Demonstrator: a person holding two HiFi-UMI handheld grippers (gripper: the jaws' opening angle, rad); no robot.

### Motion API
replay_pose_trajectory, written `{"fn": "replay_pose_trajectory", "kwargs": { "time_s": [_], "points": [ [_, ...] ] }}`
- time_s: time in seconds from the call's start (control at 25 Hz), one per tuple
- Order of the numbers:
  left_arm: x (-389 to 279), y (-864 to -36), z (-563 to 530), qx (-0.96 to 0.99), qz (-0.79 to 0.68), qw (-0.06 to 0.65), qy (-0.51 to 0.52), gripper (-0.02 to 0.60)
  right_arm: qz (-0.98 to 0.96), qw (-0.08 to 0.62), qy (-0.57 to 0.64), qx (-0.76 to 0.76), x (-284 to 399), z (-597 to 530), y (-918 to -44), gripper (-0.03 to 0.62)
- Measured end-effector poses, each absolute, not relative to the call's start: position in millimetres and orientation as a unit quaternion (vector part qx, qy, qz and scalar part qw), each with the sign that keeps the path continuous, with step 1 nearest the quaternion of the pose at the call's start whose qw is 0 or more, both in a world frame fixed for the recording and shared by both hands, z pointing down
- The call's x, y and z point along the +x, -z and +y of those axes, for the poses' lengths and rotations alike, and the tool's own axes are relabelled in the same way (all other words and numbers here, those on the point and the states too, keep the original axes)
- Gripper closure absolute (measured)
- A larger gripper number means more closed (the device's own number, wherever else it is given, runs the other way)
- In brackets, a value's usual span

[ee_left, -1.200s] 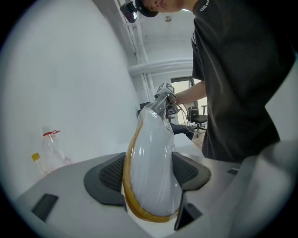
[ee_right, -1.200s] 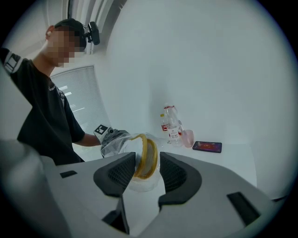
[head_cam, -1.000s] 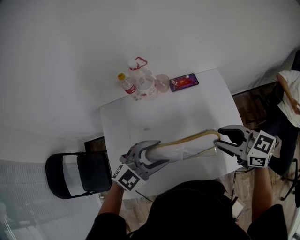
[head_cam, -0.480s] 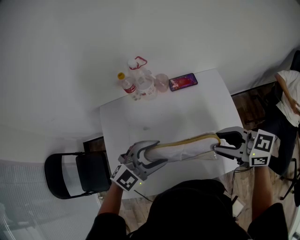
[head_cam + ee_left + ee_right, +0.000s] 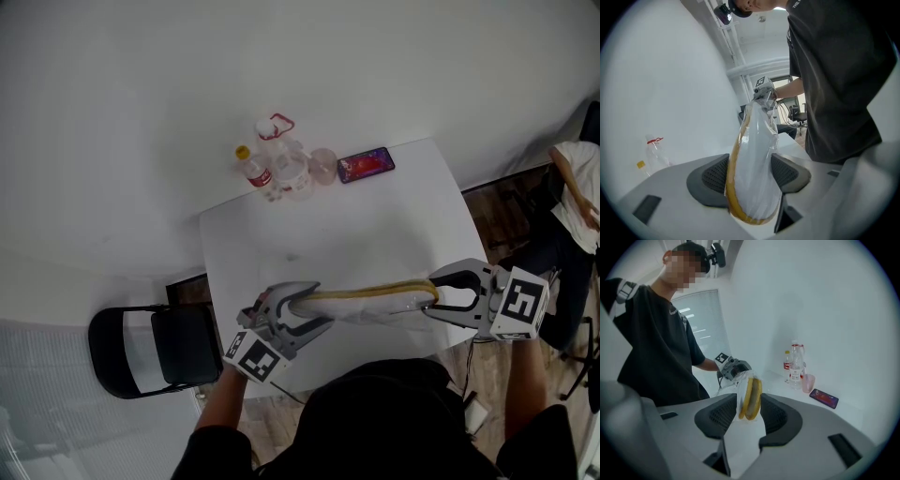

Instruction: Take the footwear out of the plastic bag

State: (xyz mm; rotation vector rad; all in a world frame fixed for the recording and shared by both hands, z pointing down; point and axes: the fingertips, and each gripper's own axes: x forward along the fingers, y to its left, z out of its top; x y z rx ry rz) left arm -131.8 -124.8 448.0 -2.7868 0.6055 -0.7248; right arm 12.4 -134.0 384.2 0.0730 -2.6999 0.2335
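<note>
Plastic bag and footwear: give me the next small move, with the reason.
Probably draw the right gripper slowly away while the left gripper holds firm. The left gripper, whose jaws have just been closing, clamps one end of the plastic bag; the right clamps the other end, on the yellow-soled footwear, which is still wrapped. Pulling apart may start the footwear sliding out.

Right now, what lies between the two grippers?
Head view: the bagged footwear spans from left gripper to right gripper, gripped at both ends; the left jaws have just closed further.
</note>
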Motion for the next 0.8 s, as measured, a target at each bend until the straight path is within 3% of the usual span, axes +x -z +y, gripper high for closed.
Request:
{"fn": "replay_pose_trajectory", "kwargs": {
  "time_s": [0.52, 0.8],
  "points": [
    [-124, -458, -128, -0.937, 0.200, 0.109, 0.265, 0.299, -0.961, 0.274, -0.024, 0.023, -14, -127, -399, 0.482],
    [-131, -464, -128, -0.935, 0.200, 0.101, 0.277, 0.301, -0.964, 0.262, 0.000, 0.051, -18, -128, -402, 0.499]
  ]
}}
